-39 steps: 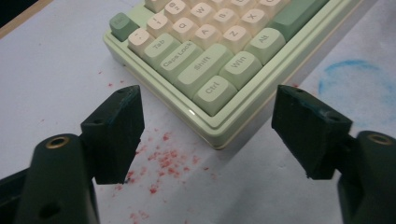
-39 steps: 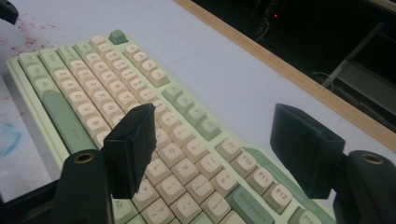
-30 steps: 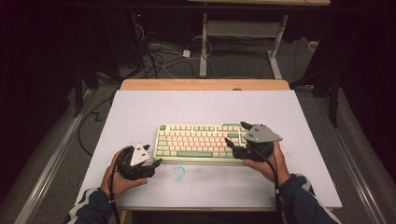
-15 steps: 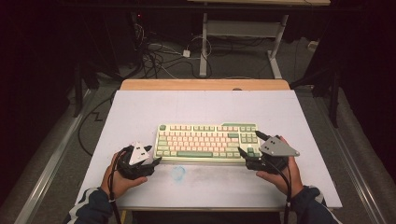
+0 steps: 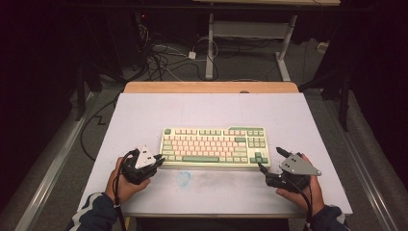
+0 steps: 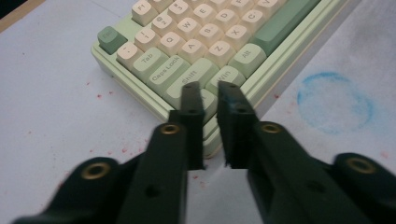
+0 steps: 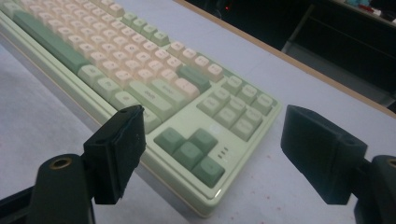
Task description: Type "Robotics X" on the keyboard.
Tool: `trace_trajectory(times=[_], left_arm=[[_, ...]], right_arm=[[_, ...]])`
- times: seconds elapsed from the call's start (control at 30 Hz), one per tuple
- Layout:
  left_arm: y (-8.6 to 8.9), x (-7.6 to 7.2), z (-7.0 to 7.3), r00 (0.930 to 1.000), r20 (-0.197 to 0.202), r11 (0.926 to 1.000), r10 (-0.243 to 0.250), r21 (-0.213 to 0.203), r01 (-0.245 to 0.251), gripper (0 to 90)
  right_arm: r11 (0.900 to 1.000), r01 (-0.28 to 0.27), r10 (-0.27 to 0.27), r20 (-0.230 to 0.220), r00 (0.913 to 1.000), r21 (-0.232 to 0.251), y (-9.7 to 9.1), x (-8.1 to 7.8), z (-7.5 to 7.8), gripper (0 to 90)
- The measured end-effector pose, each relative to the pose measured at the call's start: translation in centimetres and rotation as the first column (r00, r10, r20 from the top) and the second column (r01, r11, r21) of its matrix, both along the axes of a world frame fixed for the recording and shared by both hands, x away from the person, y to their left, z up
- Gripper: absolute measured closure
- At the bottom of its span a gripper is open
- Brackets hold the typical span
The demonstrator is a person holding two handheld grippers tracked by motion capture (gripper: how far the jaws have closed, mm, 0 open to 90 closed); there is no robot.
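Here the left gripper (image 5: 155, 161) sits at the mechanical keyboard's (image 5: 214, 146) near-left corner, its jaws having just closed almost together with nothing between them. The right gripper (image 5: 270, 161), jaws spread wide, angles toward the near-right corner. The keyboard lies mid-table, its long axis running left to right.

1. Keyboard (image 6: 196, 51), left gripper view: pale green keycaps along its left edge are showing "Tab", "Caps Lock" and "Shift", running toward the near corner.
2. Bottom row, right of Shift: "Win" and "Alt" are reading on green caps.
3. Cream letter caps inward of Tab are showing "Q", "W", "A", "Z", "X"; one number-row cap is bearing "@".
4. Right gripper view: legends on the keyboard (image 7: 140, 84) are staying too blurred to read.
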State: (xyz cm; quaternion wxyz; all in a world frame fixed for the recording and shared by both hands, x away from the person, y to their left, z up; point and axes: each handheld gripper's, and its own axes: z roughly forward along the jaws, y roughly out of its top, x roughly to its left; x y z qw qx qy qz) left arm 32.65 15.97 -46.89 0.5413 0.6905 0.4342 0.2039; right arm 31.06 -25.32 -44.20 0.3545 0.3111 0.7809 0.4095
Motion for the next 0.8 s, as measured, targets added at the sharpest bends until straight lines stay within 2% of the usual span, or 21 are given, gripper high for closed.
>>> trace_trajectory(times=[0.03,0.07,0.1,0.17,0.4,0.57,0.63,0.67,0.73,0.8], left_arm=[[-0.1,0.0,0.1,1.0,-0.002,1.0,-0.001,0.004,0.001,86.4],[-0.1,0.0,0.1,1.0,-0.002,1.0,-0.001,0.004,0.001,87.5],[-0.2,0.2,0.3,0.9997,-0.025,1.0,-0.008,-0.006,0.008,87.6],[-0.3,0.2,0.5,0.9996,-0.026,0.9999,-0.008,-0.006,0.008,87.6],[-1.4,1.2,1.8,0.9969,-0.057,0.9981,-0.055,-0.033,0.053,87.5],[-3.4,1.9,2.7,0.9937,-0.045,0.9946,-0.103,-0.011,0.103,87.4],[-3.9,2.0,2.8,0.9928,-0.043,0.9937,-0.112,-0.006,0.111,87.4],[-4.7,2.3,3.0,0.9894,-0.05,0.9906,-0.137,-0.003,0.137,87.4],[-5.2,2.4,3.1,0.9878,-0.05,0.989,-0.148,0.005,0.148,87.4],[-6.1,2.7,3.2,0.9829,-0.058,0.9842,-0.175,0.018,0.176,87.4]], right_arm=[[1.0,0.004,-0.004,-0.003,1.0,-0.003,-0.1,-0.1,-0.1,22.9],[0.9999,0.004,-0.004,-0.008,1.0,-0.01,0.0,-0.2,-0.3,23.0],[0.9997,0.002,-0.002,-0.007,1.0,-0.022,0.0,-0.3,-0.4,23.0],[0.999,-0.001,0.001,-0.005,1.0,-0.045,0.1,-0.5,-0.6,22.9],[0.9991,-0.004,0.003,-0.008,1.0,-0.043,0.4,-0.6,-0.7,23.0],[0.998,0.014,-0.015,-0.008,0.9999,-0.062,0.5,-0.7,-0.6,23.1],[0.9982,0.02,-0.02,-0.008,0.9998,-0.056,0.4,-0.8,-0.6,23.1],[0.9988,0.03,-0.031,-0.018,0.9994,-0.038,0.1,-1.0,-0.6,23.1],[0.9989,0.041,-0.042,-0.029,0.9987,-0.023,-0.2,-1.3,-0.6,23.2],[0.9989,0.043,-0.043,-0.028,0.9987,-0.019,-0.3,-1.3,-0.7,23.2]])
